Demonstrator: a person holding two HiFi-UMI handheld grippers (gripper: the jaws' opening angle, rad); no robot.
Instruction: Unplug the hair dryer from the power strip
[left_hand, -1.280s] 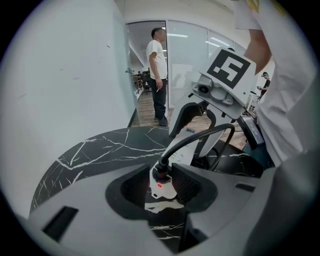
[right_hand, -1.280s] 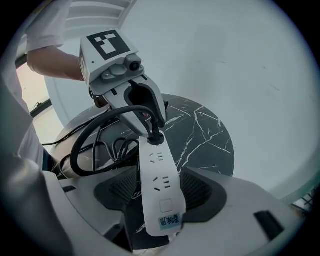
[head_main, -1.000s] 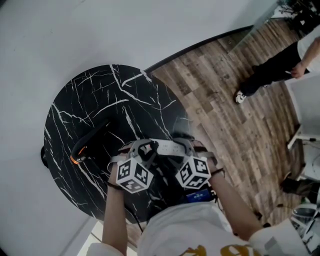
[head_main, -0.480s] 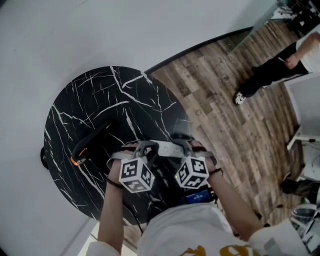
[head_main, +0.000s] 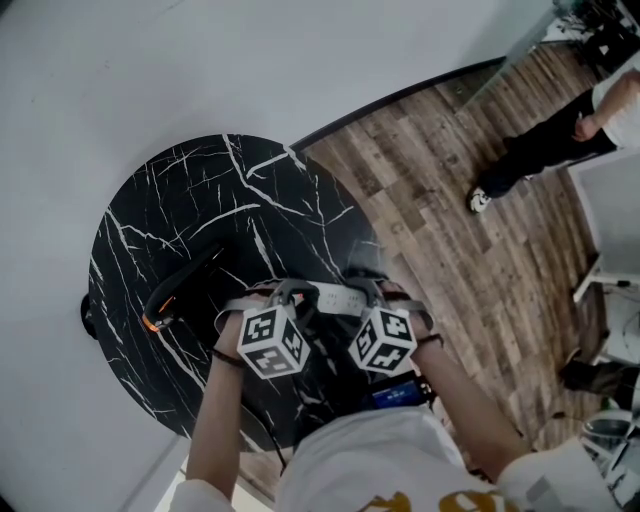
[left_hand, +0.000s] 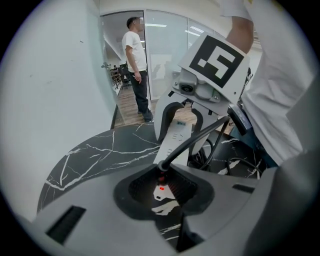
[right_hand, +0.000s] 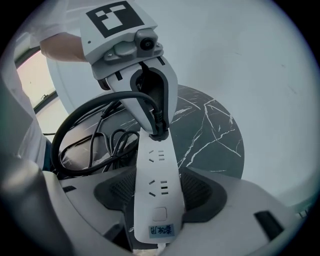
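Status: the left gripper (left_hand: 161, 181) has just been closing and now sits clamped on the black plug (right_hand: 158, 127), which is seated in the end socket of the white power strip (right_hand: 157, 185). The right gripper (right_hand: 159, 200) is clamped across the strip's other end, near its switch, and pins it to the desk (head_main: 200, 200). The plug has not been withdrawn. The hair dryer (head_main: 180, 292) lies on the left part of the desk, well apart from the strip.

Risks noted:
- If the right gripper's hold on the smooth strip slips, the strip is likely to rise with the plug instead of releasing it.
- The left gripper's pads appear to sit close to where the thick cable (right_hand: 80, 120) leaves the plug. A hold on that neck rather than the plug body could slide off or strain the cable.
- A pull off the socket's axis may bind the pins.
- A sudden release could jerk the cable and drag the hair dryer, or catch the loose thinner leads (right_hand: 112, 142) heaped beside the strip.

Surroundings: the desk is round with a black, white-veined marble top, apparently glossy, so it would give the strip little grip. It stands against a plain white wall (head_main: 150, 70), and the wood plank floor (head_main: 450, 200) is to the right. A second person (head_main: 560, 140) stands on that floor, well clear of the work
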